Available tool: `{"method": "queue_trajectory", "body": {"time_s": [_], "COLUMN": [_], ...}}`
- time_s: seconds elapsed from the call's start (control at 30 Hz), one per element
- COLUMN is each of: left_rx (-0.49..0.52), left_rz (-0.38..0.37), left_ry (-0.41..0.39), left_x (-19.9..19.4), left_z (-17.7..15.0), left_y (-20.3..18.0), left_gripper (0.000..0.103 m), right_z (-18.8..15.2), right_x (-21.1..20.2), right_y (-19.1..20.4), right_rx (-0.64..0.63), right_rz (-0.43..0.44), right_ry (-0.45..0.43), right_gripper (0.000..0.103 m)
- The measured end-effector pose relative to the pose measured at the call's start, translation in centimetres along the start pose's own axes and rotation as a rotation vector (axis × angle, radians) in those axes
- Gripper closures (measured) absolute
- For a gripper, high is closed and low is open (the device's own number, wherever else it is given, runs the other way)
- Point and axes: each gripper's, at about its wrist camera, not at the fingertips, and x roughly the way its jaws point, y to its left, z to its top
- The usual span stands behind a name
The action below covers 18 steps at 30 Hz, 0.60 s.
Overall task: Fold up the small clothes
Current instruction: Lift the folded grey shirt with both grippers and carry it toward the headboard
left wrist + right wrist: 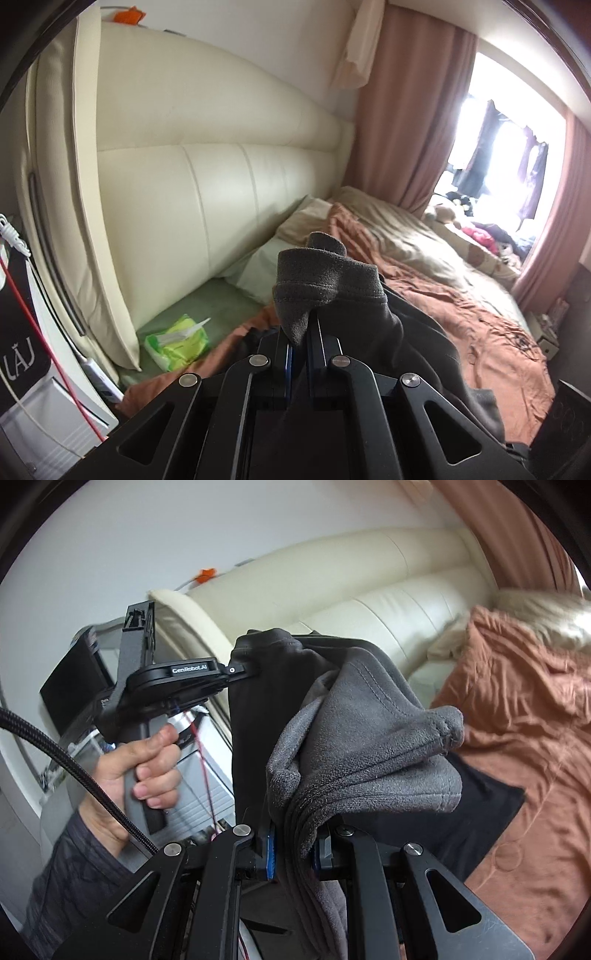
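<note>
A dark grey fleece garment (325, 273) is held in the air above the bed by both grippers. My left gripper (300, 332) is shut on a hemmed edge of it; the rest hangs down to the right. My right gripper (295, 843) is shut on a bunched fold of the same garment (365, 738), which drapes over its fingers. In the right wrist view the left gripper (242, 669) shows at left, held by a hand, clamped on the garment's upper edge. The garment's darker side (258, 701) hangs between the two grippers.
The bed has a rust-orange sheet (491, 332) and a cream padded headboard (207, 199). A green tissue pack (177, 341) lies near the headboard. Pillows (303, 218) sit by the pink curtain (402, 118). A white cabinet (48, 413) stands at left.
</note>
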Motion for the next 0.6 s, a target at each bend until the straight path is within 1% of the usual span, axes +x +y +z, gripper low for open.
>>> {"method": "queue_trajectory", "body": {"time_s": [0.1,0.23,0.27,0.4,0.47,0.5,0.57,0.6], "left_rx": [-0.015,-0.023,-0.032,-0.035,-0.03,-0.03,-0.038,-0.035], "left_rz": [0.02,0.053,0.056,0.056,0.063,0.062,0.054,0.064], "left_ry": [0.028,0.083,0.094,0.122,0.141,0.161,0.185,0.199], "left_x": [3.7,8.7,9.8,13.4,15.3,16.4,18.1,19.3], "left_z": [0.0,-0.8,-1.0,-1.2,-1.0,-1.0,-1.0,-1.1], "left_y": [0.9,1.8,2.0,1.9,2.1,2.2,2.5,2.7], "left_gripper": [0.098,0.098,0.098,0.098,0.098,0.098,0.098,0.098], "right_z": [0.5,1.2,1.6,2.4,2.6,2.4,2.0,2.1], "right_x": [2.0,3.8,4.0,4.9,6.1,6.7,8.0,8.5], "right_y": [-2.8,-6.3,-7.6,-9.9,-10.7,-10.5,-12.1,-13.1], "right_rx": [0.031,0.037,0.048,0.073,0.075,0.074,0.088,0.102], "right_rz": [-0.036,-0.089,-0.088,-0.077,-0.077,-0.081,-0.088,-0.094], "right_ry": [0.025,0.061,0.065,0.073,0.084,0.088,0.096,0.101], "right_gripper": [0.092,0.092,0.092,0.092,0.092,0.092,0.092,0.092]}}
